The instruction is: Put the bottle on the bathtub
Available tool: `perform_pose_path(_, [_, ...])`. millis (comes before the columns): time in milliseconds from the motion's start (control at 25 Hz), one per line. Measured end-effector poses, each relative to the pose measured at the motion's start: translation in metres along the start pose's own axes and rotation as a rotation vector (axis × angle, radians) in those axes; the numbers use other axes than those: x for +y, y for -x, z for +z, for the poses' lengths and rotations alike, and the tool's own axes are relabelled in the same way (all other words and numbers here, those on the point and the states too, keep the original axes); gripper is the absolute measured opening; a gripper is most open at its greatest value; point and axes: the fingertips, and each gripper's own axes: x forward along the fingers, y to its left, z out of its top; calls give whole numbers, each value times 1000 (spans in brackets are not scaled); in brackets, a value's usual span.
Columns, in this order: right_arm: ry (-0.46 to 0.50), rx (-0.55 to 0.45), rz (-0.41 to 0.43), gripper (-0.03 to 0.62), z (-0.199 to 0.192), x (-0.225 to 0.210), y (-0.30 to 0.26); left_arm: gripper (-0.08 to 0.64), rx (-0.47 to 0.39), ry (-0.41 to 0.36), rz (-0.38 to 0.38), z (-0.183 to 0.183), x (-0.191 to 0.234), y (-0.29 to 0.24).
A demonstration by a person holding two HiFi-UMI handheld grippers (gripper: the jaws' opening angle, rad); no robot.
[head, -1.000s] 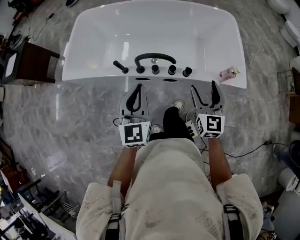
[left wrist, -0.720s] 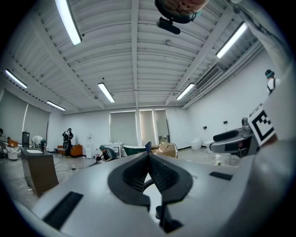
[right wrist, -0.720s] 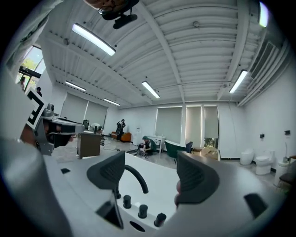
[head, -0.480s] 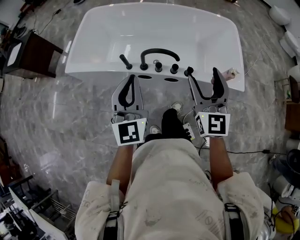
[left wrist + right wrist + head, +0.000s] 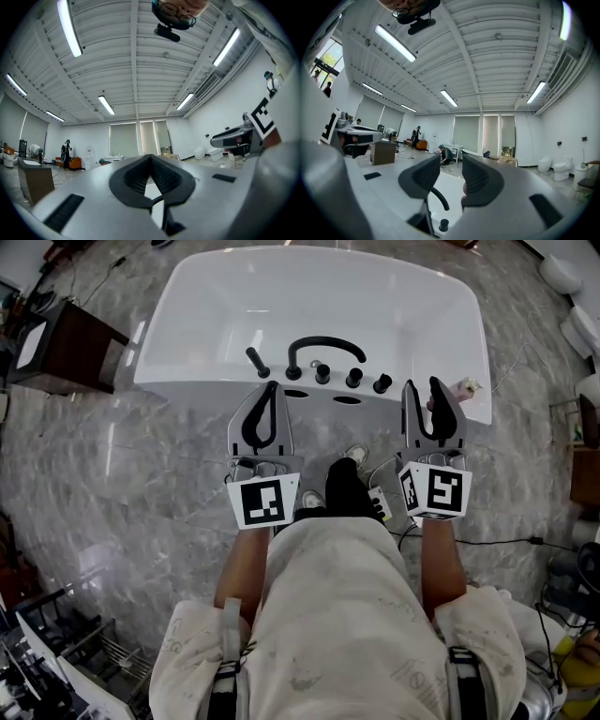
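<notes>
A small pink and white bottle (image 5: 463, 387) lies on the right end of the white bathtub's near rim (image 5: 187, 382). Part of it is hidden behind my right gripper (image 5: 422, 386), which hovers over the rim just left of it. That gripper is open with nothing between its jaws. In the right gripper view the right gripper (image 5: 451, 161) frames the black spout (image 5: 438, 198) and a knob (image 5: 444, 225). My left gripper (image 5: 272, 386) is shut and empty at the rim beside the black faucet (image 5: 315, 346). Seen in its own view, the left gripper (image 5: 150, 157) points out at the room.
A dark wooden cabinet (image 5: 73, 348) stands left of the tub. Black cables (image 5: 497, 542) run over the marble floor at the right. White toilets (image 5: 574, 268) sit at the far right. The person's shoes (image 5: 352, 486) are between the grippers, and a metal rack (image 5: 56, 652) stands at the lower left.
Both grippers moved forward to the tub's near rim. The right gripper shifted right toward the bottle, and its jaws narrowed but stayed open.
</notes>
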Motion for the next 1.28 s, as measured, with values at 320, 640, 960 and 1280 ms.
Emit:
perform_pose_path(320, [2,-35,1,43,12,5,1,2,-14,3,-18,5,-3,-3])
perform_pose_path(640, [-19,-25,-9,0,15,7,0,2,-18,5,-29,8,-2,-3])
perform_pose_path(960, [-35,-12,-26,-11,16,4,-2,2,-16,9,-27,9,0,-4])
perform_pose_path(1280, [-43,-5,-23,-11,13,5,-1,2,-13,13,-33,8,-1,-3])
